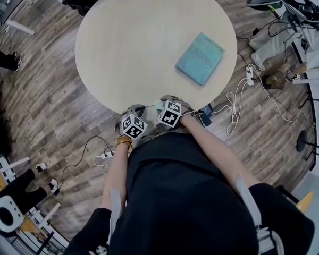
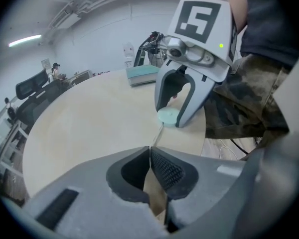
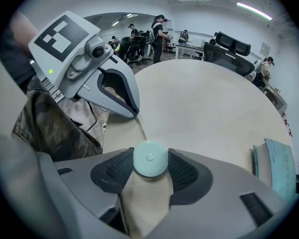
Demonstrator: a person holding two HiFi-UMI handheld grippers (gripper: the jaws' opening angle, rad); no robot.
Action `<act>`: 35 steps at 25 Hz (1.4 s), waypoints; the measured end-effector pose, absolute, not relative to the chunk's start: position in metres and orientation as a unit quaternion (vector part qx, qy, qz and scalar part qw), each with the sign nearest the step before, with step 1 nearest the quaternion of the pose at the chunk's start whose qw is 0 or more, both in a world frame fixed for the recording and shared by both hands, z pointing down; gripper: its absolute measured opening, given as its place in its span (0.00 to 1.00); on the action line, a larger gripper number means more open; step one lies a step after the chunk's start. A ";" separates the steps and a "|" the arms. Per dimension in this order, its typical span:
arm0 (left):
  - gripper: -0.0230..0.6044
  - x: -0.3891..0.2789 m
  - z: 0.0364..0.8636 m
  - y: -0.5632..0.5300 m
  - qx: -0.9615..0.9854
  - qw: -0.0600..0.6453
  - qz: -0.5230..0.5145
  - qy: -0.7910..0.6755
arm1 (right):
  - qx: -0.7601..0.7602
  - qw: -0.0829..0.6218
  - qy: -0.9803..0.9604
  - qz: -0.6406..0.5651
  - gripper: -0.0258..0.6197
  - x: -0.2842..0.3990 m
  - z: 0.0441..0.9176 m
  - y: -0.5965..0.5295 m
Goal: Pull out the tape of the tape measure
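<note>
The tape measure [image 3: 150,158] is a small round mint-green case, and my right gripper [image 3: 150,162] is shut on it, one pad on each side. A thin strip of tape [image 3: 141,126] runs from the case to my left gripper [image 3: 135,111], a short way off. In the left gripper view, the left gripper [image 2: 149,151] is shut on the tape [image 2: 157,136], which leads to the case [image 2: 169,116] held in the right gripper [image 2: 175,119]. Both grippers [image 1: 134,124] [image 1: 170,113] hover at the near edge of the round table [image 1: 143,41].
A teal book [image 1: 200,58] lies on the table's right side, also visible as the book [image 3: 278,166] in the right gripper view. Cables and a power strip [image 1: 249,75] lie on the wooden floor around the table. Office chairs [image 3: 231,46] and people stand beyond the far edge.
</note>
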State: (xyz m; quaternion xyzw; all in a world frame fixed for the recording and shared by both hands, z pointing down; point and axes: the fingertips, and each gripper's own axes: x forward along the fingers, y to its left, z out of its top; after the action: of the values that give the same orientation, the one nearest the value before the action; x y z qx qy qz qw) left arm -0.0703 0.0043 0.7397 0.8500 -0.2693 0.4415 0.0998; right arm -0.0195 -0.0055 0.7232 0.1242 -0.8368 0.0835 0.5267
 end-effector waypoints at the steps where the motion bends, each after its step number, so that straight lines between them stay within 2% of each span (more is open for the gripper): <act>1: 0.07 -0.073 0.740 0.004 0.848 0.103 0.441 -0.274 | 0.124 0.527 -0.837 0.083 0.37 -0.020 0.723 -0.006; 35: 0.07 -0.124 0.742 -0.003 0.805 0.147 0.437 -0.374 | 0.112 0.535 -0.834 0.074 0.37 -0.021 0.725 -0.003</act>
State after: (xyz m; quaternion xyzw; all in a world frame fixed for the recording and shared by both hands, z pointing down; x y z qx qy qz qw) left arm -0.1242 -0.0032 0.7422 0.8046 -0.3736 0.4375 0.1471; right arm -0.0214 -0.0035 0.7250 0.1119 -0.8343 0.0740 0.5348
